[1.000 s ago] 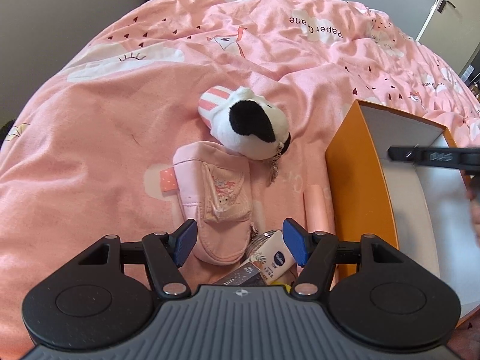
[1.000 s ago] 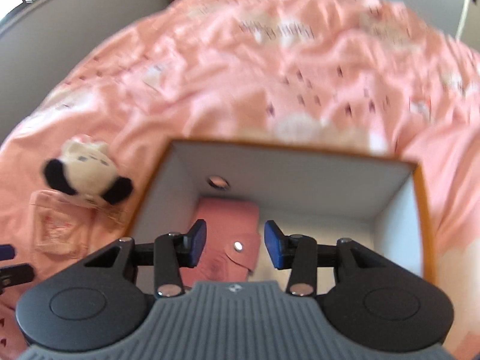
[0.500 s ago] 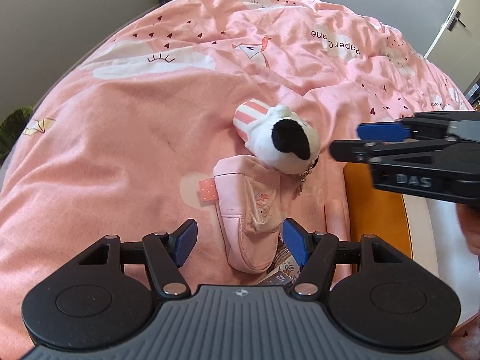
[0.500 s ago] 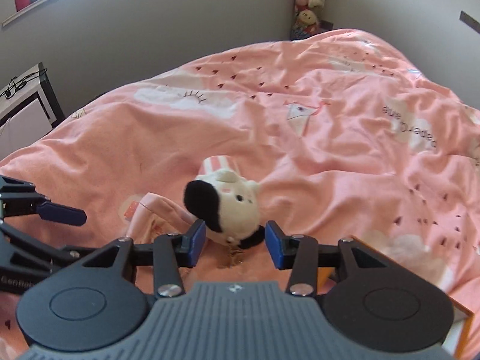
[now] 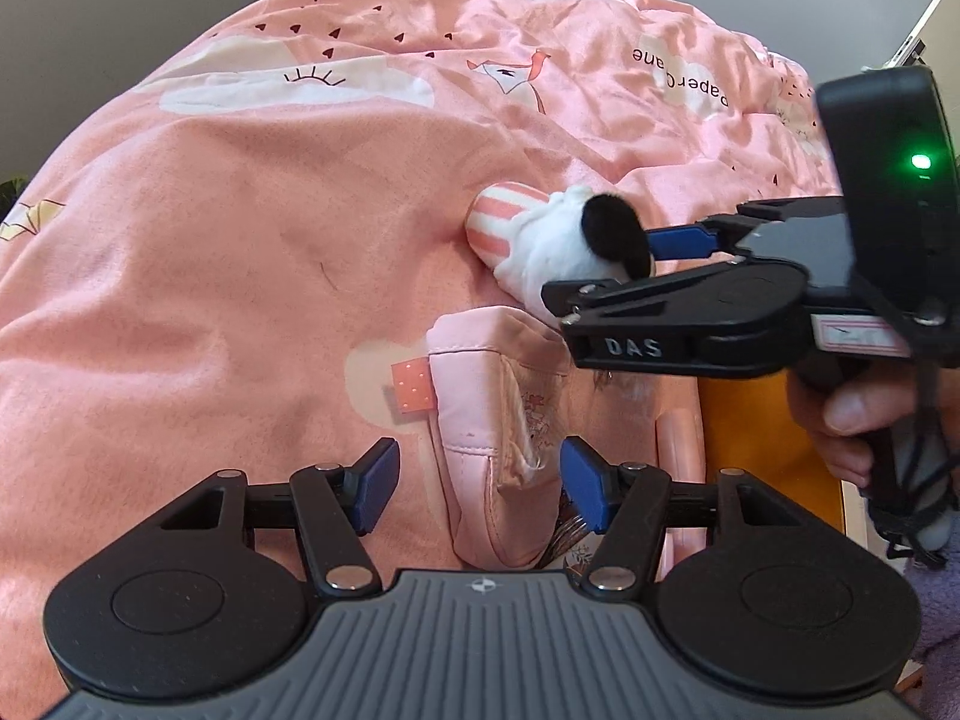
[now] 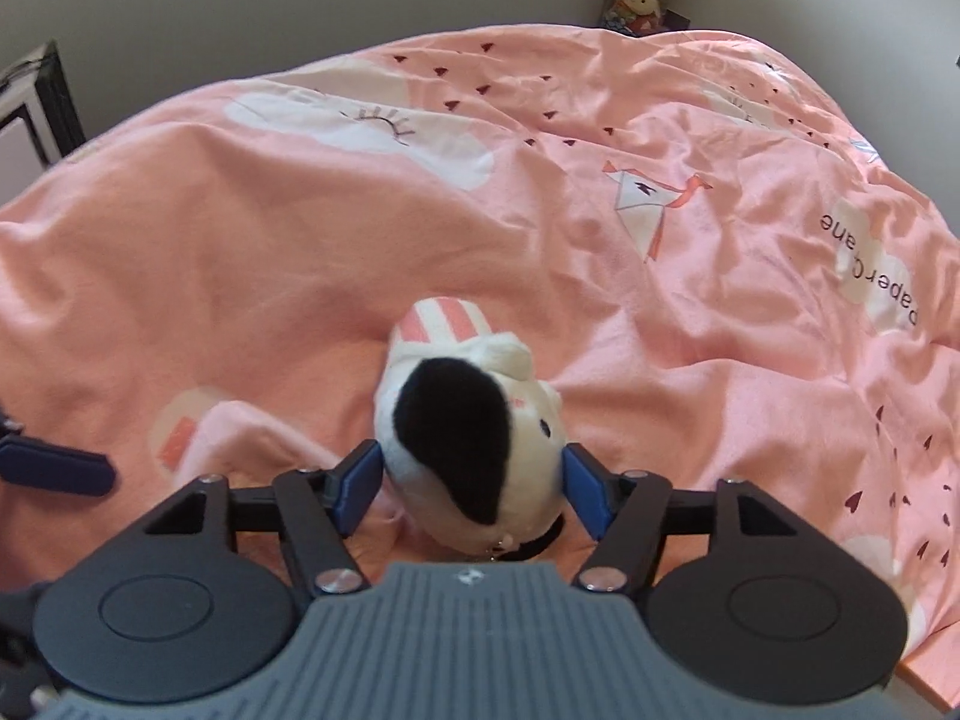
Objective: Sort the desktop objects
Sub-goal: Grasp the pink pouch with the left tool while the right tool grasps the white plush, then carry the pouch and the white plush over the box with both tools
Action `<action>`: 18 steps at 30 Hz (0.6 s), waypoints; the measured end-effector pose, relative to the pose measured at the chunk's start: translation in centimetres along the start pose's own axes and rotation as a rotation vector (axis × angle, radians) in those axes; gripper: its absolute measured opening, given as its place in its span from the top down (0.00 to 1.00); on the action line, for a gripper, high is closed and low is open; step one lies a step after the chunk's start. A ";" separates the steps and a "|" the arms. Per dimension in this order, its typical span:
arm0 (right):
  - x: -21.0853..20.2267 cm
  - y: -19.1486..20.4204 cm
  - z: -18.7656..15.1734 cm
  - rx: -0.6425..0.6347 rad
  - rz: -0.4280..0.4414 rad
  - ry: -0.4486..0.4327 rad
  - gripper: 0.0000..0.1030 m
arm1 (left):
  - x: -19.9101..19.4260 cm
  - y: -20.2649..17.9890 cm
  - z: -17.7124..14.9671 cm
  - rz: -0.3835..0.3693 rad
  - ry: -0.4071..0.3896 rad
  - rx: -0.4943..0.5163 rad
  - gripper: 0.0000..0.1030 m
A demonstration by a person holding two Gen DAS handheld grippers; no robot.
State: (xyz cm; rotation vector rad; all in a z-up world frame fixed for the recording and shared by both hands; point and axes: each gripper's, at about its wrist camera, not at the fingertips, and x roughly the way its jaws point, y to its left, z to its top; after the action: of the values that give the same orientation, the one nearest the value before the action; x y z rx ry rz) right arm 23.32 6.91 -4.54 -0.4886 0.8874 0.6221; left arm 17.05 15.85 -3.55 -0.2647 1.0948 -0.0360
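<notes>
Now the right gripper [image 6: 471, 483] has left the orange box [image 5: 756, 420], where it hung a second ago, and come across to the plush toy [image 6: 474, 426] lying on the pink duvet [image 6: 300, 252]. Its jaws stand wide, one blue pad on each side of the toy's head, close but not yet squeezing. That suggests the toy is the next item bound for the box. The left gripper [image 5: 477, 489] has crept forward too and hovers spread over the pink pouch [image 5: 498, 420], holding nothing. Both toy and pouch lie near the box's left wall, with a pink tube [image 5: 678, 444] just beside it. Closing on soft plush should be forgiving.
</notes>
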 end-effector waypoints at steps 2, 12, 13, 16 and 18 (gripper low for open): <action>0.8 -0.1 0.2 0.001 -0.007 0.003 0.33 | 0.4 0.0 0.1 -0.004 0.007 -0.002 0.32; 0.6 -1.0 0.2 0.067 0.032 -0.023 0.42 | 2.4 -0.2 0.0 -0.004 0.032 -0.018 0.53; -0.1 -1.4 0.1 0.083 0.038 -0.036 0.43 | 2.4 -0.3 0.0 0.005 0.027 -0.017 0.58; -2.5 -2.8 0.0 0.152 0.071 -0.080 0.43 | 2.2 -0.2 -0.2 0.005 0.016 -0.032 0.67; -4.3 -3.5 0.0 0.185 0.089 -0.109 0.43 | 1.7 -0.4 -0.3 0.010 -0.001 -0.032 0.70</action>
State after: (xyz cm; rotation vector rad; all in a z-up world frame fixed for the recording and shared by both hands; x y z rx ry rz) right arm 23.66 3.09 -0.55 -0.2477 0.8574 0.6353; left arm 17.63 15.14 -5.03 -0.2877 1.0965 -0.0098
